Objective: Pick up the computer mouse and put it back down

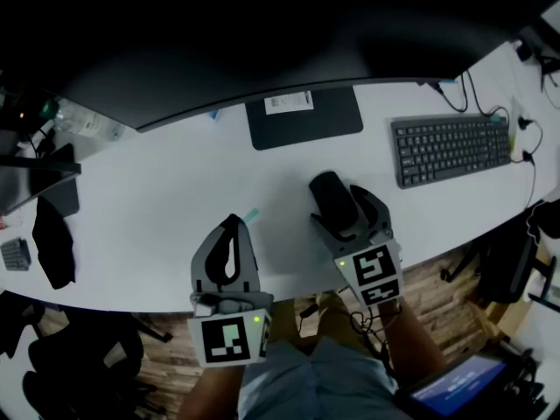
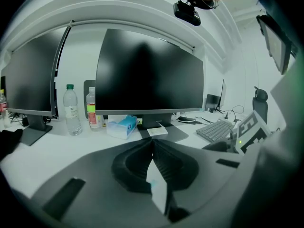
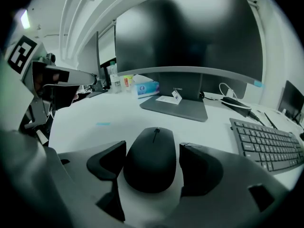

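Observation:
The black computer mouse (image 1: 331, 196) (image 3: 151, 158) rests on the white table (image 1: 157, 208), pointing toward the monitor. My right gripper (image 1: 348, 213) (image 3: 152, 164) straddles it, one jaw on each side. The jaws stand wide, with a thin gap showing at the right pad, so the gripper is open around the mouse. My left gripper (image 1: 234, 224) (image 2: 152, 144) hovers over bare table to the left of the mouse, near the front edge. Its jaws meet at the tips with nothing between them.
A black keyboard (image 1: 451, 147) lies to the right, with cables behind it. The monitor stand (image 1: 304, 116) sits straight ahead under a wide dark screen. A tissue box (image 2: 121, 126) and bottles (image 2: 71, 109) stand at the back left. A black cloth (image 1: 52, 239) lies far left.

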### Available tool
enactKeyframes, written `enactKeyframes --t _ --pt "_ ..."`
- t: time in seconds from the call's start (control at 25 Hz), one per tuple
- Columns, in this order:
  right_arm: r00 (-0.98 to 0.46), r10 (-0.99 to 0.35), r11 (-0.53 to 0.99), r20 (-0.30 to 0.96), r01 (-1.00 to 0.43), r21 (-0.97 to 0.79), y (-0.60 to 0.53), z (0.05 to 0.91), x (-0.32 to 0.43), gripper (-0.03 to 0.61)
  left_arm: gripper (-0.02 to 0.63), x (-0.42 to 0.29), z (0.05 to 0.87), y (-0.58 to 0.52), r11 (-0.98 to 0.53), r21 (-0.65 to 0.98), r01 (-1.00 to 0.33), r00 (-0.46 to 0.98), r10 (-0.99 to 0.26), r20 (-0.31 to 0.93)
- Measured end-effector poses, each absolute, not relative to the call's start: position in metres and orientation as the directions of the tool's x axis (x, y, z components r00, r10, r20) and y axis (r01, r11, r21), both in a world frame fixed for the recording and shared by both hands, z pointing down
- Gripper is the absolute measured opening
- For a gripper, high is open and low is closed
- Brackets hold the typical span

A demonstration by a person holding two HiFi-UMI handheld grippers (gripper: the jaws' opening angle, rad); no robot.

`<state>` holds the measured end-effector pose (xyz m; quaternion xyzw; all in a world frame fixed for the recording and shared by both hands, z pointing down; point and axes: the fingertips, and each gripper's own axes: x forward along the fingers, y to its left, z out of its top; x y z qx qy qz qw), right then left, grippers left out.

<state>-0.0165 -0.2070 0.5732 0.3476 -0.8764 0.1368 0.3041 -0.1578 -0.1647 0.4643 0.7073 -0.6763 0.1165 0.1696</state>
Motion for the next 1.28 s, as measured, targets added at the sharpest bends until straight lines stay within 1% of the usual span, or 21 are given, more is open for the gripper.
enactKeyframes --t 0.28,0.56,0.8,0.84,1.08,1.28 --pt "-0.541 -0.53 0.717 0.653 -0.697 0.005 -0.208 0.578 -0.016 0.362 0.005 -0.16 0.466 -0.167 -0.022 0.085 -0.996 0.055 -0.916 0.398" --pt "-0.542 -0.519 0.723 0.661 -0.691 0.001 -0.207 0.58 -0.016 0.359 0.005 -0.161 0.46 -0.165 -0.02 0.074 -0.997 0.047 -0.921 0.388" --pt "-0.546 -0.501 0.731 0.672 -0.683 -0.01 -0.207 0.582 -0.014 0.317 0.005 -0.161 0.448 -0.16 -0.01 0.066 -0.998 0.034 -0.93 0.366" --pt "-0.545 -0.505 0.729 0.669 -0.685 -0.007 -0.207 0.582 -0.013 0.304 0.005 -0.161 0.445 -0.159 -0.008 0.063 -0.998 0.03 -0.933 0.36" --pt "-0.567 -0.53 0.69 0.631 -0.721 -0.068 -0.209 0.569 -0.007 0.301 0.005 -0.163 0.421 -0.146 0.015 0.038 -0.999 -0.002 -0.948 0.32" --pt "-0.597 -0.555 0.709 0.579 -0.704 -0.046 -0.207 0.536 -0.007 0.301 0.005 -0.161 0.4 -0.134 0.041 0.022 -0.999 -0.034 -0.962 0.272"
